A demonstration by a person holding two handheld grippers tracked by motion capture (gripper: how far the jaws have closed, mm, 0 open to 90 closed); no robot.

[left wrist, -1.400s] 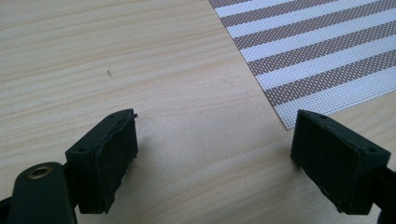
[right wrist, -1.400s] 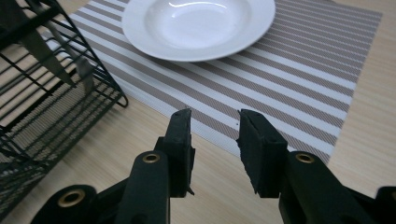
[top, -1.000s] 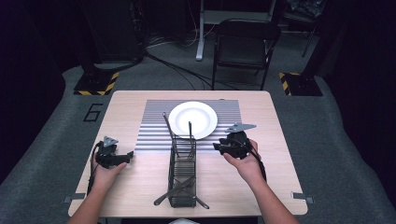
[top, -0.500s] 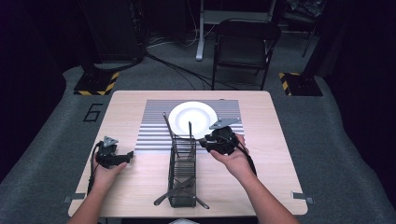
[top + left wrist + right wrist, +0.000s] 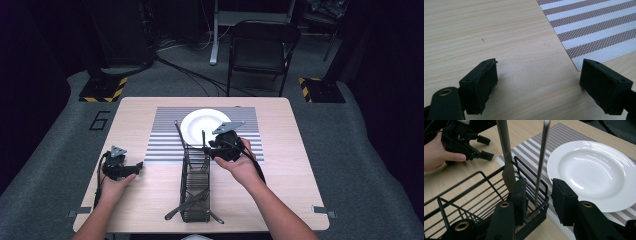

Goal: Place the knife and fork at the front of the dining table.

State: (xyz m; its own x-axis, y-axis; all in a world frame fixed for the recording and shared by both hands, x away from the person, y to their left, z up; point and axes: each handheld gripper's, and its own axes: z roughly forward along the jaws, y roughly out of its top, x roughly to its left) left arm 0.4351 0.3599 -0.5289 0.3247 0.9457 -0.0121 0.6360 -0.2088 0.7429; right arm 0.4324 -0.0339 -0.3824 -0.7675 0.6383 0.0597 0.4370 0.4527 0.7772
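Right gripper [image 5: 537, 195] jaws stand partly open around 1 utensil handle [image 5: 541, 162] in the basket [image 5: 474, 195], not clamping.

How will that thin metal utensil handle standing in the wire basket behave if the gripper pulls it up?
The utensil handle looks like polished metal, so probably stiff and somewhat slippery. It leans loosely against the wire basket rim, so it may tilt or swing once lifted. Being slim, it is likely light.

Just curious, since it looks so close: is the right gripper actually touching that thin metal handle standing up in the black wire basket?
Apart. In the right gripper view, the thin handle stands between the right gripper's open jaws, with a visible gap on either side.
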